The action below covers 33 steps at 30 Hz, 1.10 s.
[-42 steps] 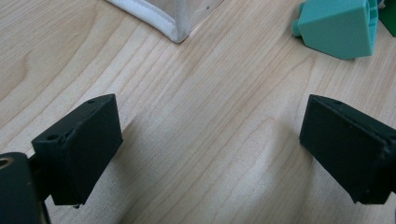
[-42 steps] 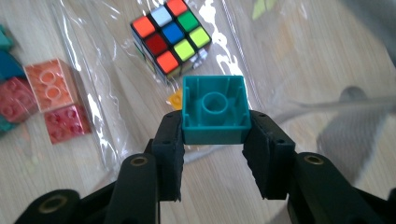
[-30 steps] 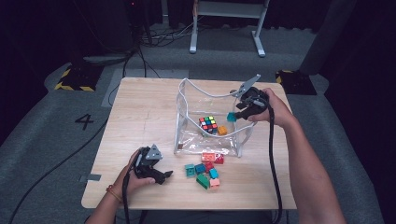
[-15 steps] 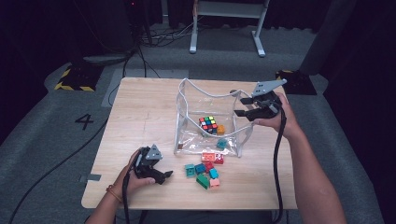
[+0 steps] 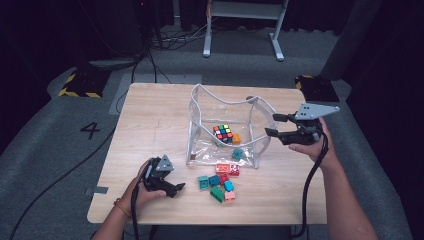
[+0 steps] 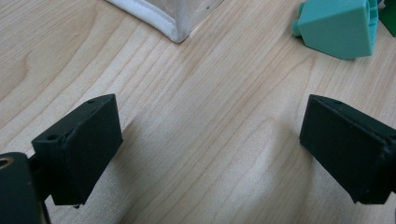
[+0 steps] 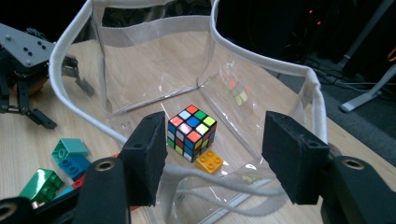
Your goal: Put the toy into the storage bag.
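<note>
Over on the left we have the left gripper point(image 5: 172, 189) resting on the table point(image 5: 150, 130) near its front edge, fingers point(image 6: 79, 149) spread apart with only bare wood between them. In its own view a corner of the bag's white trim and a teal brick point(image 6: 336, 28) sit just ahead, both cut off by the top edge.

Moving right, a loose cluster of bricks point(image 5: 220, 182) lies on the table just in front of the clear bag point(image 5: 200, 130), in red, teal, blue, green and pink; we cannot count them for sure where they overlap.

The bag stands open at the middle of the table, its white rim sagging. Inside we see a colour cube point(image 5: 223, 132), an orange brick point(image 5: 236, 138) touching it, and a teal brick point(image 5: 237, 154) nearer the front wall.

At the right edge, the right gripper point(image 5: 281, 126) hangs level just beside the bag's right wall. Its fingers point(image 7: 147, 154) have just been opening and stand apart, gripping nothing. Through them the bag's rim droops close in front, blurring its lower wall.
</note>
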Each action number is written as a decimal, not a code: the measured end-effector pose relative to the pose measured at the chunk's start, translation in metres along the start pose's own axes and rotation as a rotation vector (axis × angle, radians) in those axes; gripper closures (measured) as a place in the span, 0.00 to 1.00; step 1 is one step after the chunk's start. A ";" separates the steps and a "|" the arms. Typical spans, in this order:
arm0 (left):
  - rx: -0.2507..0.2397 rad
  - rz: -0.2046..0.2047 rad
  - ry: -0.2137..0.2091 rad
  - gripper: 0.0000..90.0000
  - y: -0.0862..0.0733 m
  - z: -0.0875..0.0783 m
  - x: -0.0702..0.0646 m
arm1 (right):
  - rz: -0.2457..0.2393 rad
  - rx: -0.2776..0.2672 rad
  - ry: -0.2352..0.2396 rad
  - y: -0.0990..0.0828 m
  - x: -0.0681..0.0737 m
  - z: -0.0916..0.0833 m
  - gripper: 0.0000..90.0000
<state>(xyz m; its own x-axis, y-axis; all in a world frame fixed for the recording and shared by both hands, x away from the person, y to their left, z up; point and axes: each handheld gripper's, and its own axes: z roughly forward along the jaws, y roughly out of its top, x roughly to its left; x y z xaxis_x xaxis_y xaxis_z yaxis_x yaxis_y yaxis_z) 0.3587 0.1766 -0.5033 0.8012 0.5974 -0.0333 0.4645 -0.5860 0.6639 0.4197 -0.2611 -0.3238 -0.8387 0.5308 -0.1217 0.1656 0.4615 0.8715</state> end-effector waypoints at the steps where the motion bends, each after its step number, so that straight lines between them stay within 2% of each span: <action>1: 0.000 0.000 0.000 0.06 0.000 0.000 0.000 | 0.000 0.000 0.000 0.000 0.000 0.000 0.46; 4: 0.000 0.000 0.000 0.06 0.000 0.000 0.000 | 0.000 -0.039 -0.006 -0.009 0.008 -0.012 0.46; 9: 0.000 0.000 0.000 0.06 0.000 0.000 0.000 | -0.013 -0.046 -0.005 -0.020 0.018 -0.021 0.46; 14: 0.000 0.000 0.000 0.06 0.000 0.000 0.000 | -0.024 -0.042 0.021 -0.035 0.034 -0.024 0.47; 15: 0.000 0.000 0.001 0.06 0.000 0.000 0.000 | -0.025 -0.036 0.041 -0.041 0.039 -0.022 0.47; 19: 0.000 -0.001 0.001 0.06 0.000 0.000 0.000 | -0.032 -0.019 0.057 -0.053 0.049 -0.017 0.48; 20: 0.000 -0.001 0.001 0.06 0.000 0.000 0.000 | -0.026 -0.001 0.070 -0.060 0.054 -0.012 0.48; 22: 0.000 -0.001 0.001 0.06 0.000 0.000 0.000 | -0.014 0.000 0.102 -0.069 0.060 -0.007 0.48; 23: 0.000 -0.001 0.001 0.06 0.000 0.000 0.000 | -0.014 0.000 0.102 -0.069 0.060 -0.007 0.48; 24: 0.000 -0.001 0.001 0.06 0.000 0.000 0.000 | -0.006 0.012 0.132 -0.078 0.068 0.000 0.48; 25: 0.000 -0.001 0.001 0.06 0.000 0.000 0.000 | -0.006 0.012 0.132 -0.078 0.068 0.000 0.48; 26: 0.000 -0.001 0.001 0.06 0.000 0.000 0.000 | 0.001 0.026 0.159 -0.088 0.076 0.008 0.49; 30: 0.000 -0.003 0.004 0.06 0.000 0.000 -0.001 | 0.004 0.073 0.224 -0.106 0.094 0.025 0.50; 31: 0.000 -0.003 0.004 0.06 0.000 0.000 -0.001 | 0.004 0.073 0.224 -0.106 0.094 0.025 0.50; 32: 0.000 -0.004 0.004 0.06 0.000 0.000 -0.001 | 0.004 0.092 0.250 -0.115 0.103 0.033 0.50; 33: 0.000 -0.004 0.004 0.06 0.000 0.000 -0.001 | 0.004 0.092 0.250 -0.115 0.103 0.033 0.50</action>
<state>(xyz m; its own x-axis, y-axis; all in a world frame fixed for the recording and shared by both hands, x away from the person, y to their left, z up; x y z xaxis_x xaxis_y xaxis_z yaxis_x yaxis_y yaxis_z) 0.3581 0.1765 -0.5033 0.7981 0.6016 -0.0330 0.4676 -0.5839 0.6636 0.3314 -0.2355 -0.4523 -0.9381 0.3460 0.0122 0.2057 0.5285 0.8237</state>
